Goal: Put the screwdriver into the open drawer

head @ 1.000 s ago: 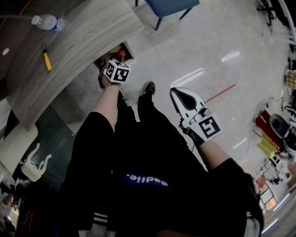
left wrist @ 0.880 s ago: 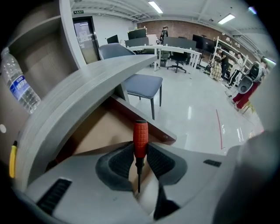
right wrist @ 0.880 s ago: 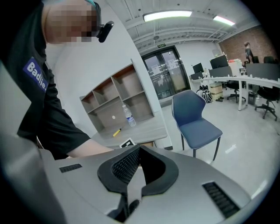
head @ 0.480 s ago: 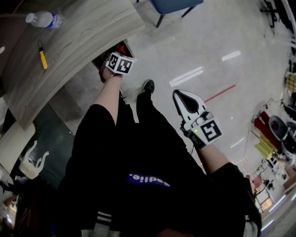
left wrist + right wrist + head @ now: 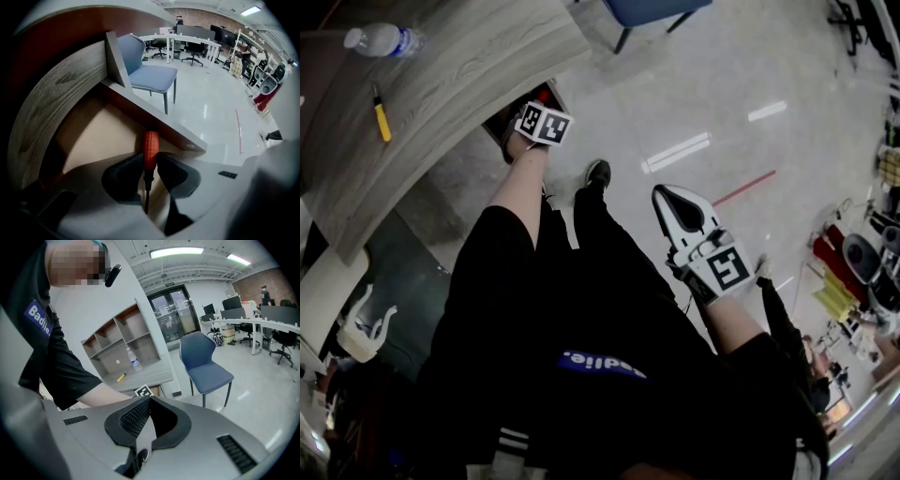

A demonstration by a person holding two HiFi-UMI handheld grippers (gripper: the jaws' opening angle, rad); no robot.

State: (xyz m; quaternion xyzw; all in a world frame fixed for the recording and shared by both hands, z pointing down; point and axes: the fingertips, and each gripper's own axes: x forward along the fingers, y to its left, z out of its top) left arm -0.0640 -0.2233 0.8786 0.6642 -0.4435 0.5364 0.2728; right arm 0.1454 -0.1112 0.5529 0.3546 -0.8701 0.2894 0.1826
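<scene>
**Left tool (image 5: 150,176) grips the screwdriver (image 5: 150,146), handle-first above the drawer (image 5: 89,136)**

Its jaws are clamped on the lower end of the red handle, and the thin shaft runs back between them toward the tool's body. The screwdriver's long axis lies along the tool's own pointing line, so the handle leads. Straight ahead of the handle tip, and below it, is the pale bare floor of the open drawer. Just past the tip, on the tool's right, runs the drawer's grey wall. It is close to the handle, but I cannot tell whether they touch. The desk (image 5: 441,84) top overhangs on the tool's left. This tool looks best placed to finish, since letting go should drop the screwdriver inside. The right tool (image 5: 149,401), closed on nothing, hangs well apart, beside the person's leg.
</scene>
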